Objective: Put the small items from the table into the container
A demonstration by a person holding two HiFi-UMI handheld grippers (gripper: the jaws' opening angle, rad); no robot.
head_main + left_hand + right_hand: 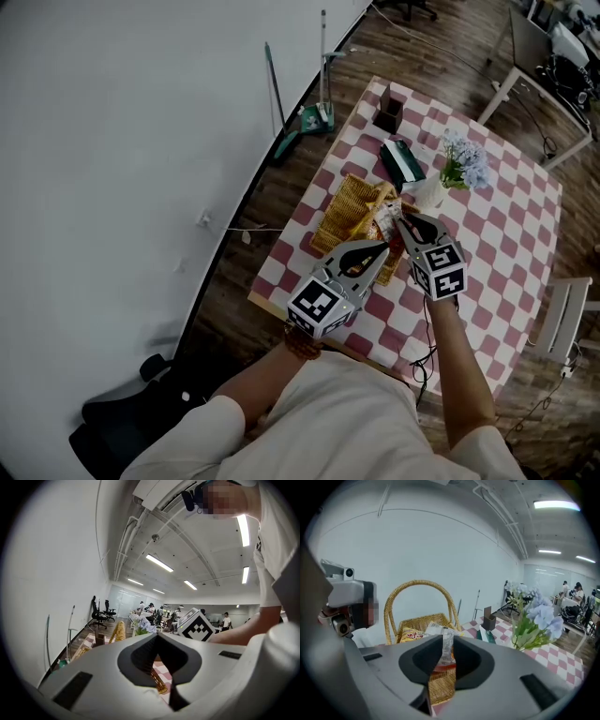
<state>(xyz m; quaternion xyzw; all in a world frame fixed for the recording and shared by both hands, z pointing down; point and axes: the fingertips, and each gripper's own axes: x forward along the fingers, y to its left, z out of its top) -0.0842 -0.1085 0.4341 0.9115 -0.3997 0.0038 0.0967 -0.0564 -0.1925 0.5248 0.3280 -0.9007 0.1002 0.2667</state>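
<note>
A wicker basket (345, 214) with a tall handle (393, 606) stands on the checked table (506, 244); a yellow snack packet (410, 634) lies inside it. My right gripper (445, 641) hovers at the basket's near rim (401, 222), with a thin silver-and-red packet (446, 649) standing between its jaws. The jaws are parted and do not clamp the packet. My left gripper (380, 251) is level beside the basket's front corner, jaws (157, 637) together with nothing in them. Through them I see a strip of basket weave (161, 686).
Blue flowers in a white vase (459, 167) stand just right of the basket, close to my right gripper. Behind are a green box (403, 161) and a dark holder (387, 112). The table's near edge (281, 314) lies under my left gripper. A white wall is at left.
</note>
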